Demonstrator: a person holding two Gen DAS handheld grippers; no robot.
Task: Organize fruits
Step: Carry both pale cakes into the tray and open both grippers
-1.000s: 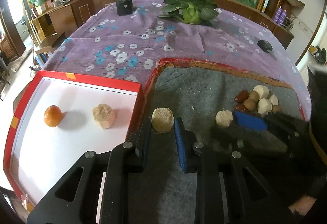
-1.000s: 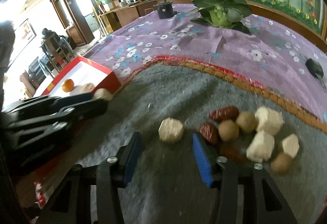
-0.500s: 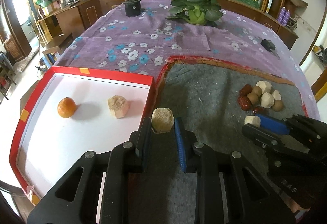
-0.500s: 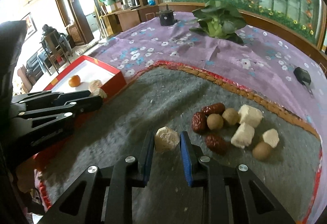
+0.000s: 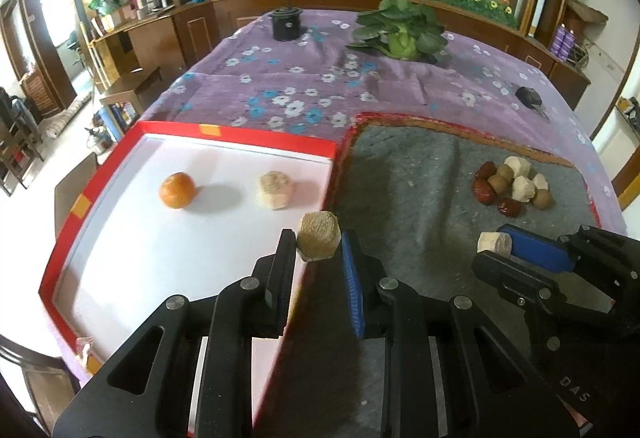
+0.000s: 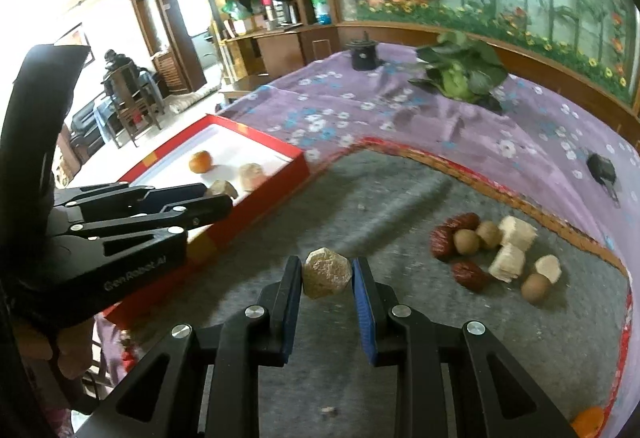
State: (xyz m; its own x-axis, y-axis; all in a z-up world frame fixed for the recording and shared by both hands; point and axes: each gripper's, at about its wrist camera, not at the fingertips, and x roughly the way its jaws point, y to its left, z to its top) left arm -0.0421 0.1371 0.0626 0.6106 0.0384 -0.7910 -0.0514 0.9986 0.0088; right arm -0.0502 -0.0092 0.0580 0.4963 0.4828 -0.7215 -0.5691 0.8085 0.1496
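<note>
The left gripper (image 5: 319, 258) is pinching a tan faceted chunk (image 5: 319, 241) over the red tray's (image 5: 236, 132) right edge, at lower centre of its view. The right gripper (image 6: 327, 280) is clamping a second tan chunk (image 6: 327, 277) above the grey felt mat (image 6: 400, 198). An orange (image 5: 177, 189) and a pale chunk (image 5: 274, 190) are lying in the tray. At right, red dates, round brown fruits and pale chunks are sitting in a cluster (image 5: 512, 188). A leafy plant (image 5: 402, 32) and a black pot (image 5: 285, 24) are standing on the purple floral cloth (image 5: 300, 86). Another orange thing (image 6: 587, 420) is being cut off at lower right.

Purple floral tablecloth (image 5: 304, 94), grey mat (image 5: 420, 174), red tray (image 5: 240, 138)
</note>
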